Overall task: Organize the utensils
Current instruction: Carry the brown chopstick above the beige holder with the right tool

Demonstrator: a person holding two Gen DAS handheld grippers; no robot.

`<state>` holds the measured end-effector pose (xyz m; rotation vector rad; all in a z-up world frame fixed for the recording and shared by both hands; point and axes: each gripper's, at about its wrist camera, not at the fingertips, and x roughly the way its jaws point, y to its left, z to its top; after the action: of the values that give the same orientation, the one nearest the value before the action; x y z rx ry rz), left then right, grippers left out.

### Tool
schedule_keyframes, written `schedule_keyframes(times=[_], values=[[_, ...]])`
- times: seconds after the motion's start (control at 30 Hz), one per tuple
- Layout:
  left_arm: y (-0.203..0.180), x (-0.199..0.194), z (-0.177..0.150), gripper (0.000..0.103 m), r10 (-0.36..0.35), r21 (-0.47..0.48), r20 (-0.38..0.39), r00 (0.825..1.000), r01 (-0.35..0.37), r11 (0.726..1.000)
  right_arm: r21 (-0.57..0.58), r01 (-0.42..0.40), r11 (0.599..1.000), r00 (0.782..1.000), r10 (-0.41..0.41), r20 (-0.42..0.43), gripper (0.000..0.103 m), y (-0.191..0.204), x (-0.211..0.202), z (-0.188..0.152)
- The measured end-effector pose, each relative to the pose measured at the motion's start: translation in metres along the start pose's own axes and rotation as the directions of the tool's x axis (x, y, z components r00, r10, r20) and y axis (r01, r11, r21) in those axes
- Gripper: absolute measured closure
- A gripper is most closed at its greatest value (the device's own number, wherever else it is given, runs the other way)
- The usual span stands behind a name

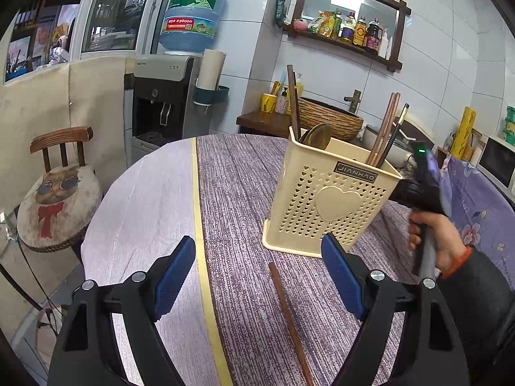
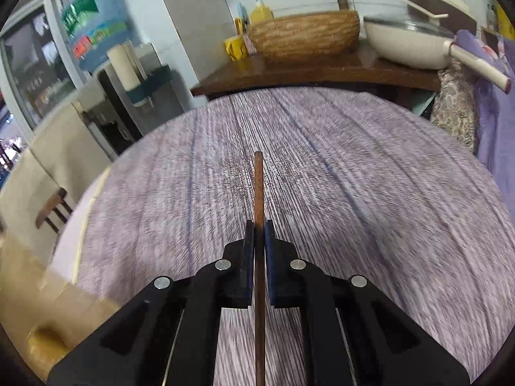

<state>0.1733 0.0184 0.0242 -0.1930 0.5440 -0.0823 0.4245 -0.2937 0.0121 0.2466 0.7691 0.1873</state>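
A cream perforated utensil holder [image 1: 328, 206] stands on the round table [image 1: 244, 193], holding brown chopsticks [image 1: 384, 128], a dark chopstick and gold spoons [image 1: 318, 136]. My left gripper [image 1: 257, 241] hovers open in front of the holder, nothing between its blue pads. Under it a single brown chopstick [image 1: 286, 315] lies on the cloth. In the right wrist view my right gripper [image 2: 259, 225] is shut on another brown chopstick [image 2: 258, 186], which sticks out forward over the table [image 2: 354, 160]. A person's hand [image 1: 441, 241] holds that gripper's handle to the right of the holder.
A water dispenser [image 1: 164, 96] and a wooden chair [image 1: 59, 199] stand beyond the table's left edge. Behind the table a wooden counter carries a woven basin [image 2: 305, 35] and a white pan [image 2: 405, 41]. A purple floral cloth [image 1: 476, 206] hangs at the right.
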Motion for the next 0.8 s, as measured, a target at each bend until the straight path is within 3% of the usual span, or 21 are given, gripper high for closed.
schedule_keyframes(times=[0.3,0.6,0.8], values=[[-0.006,-0.009,-0.003,0.024,-0.024,-0.004,0.012,1.000,0.024,1.000,-0.052,-0.133,0.990,0.976,0.140,0.169,0.096,0.019,-0.135,-0.033],[0.002,-0.022,-0.008,0.024,-0.021,-0.029,0.012,1.000,0.021,0.999,-0.141,-0.186,0.973,0.941,0.217,0.260,0.096,0.055,-0.193,-0.042],[0.007,-0.025,-0.010,0.024,-0.018,-0.045,0.010,1.000,0.018,0.999,-0.163,-0.244,0.956,0.920,0.281,0.273,0.096,0.073,-0.213,-0.038]])
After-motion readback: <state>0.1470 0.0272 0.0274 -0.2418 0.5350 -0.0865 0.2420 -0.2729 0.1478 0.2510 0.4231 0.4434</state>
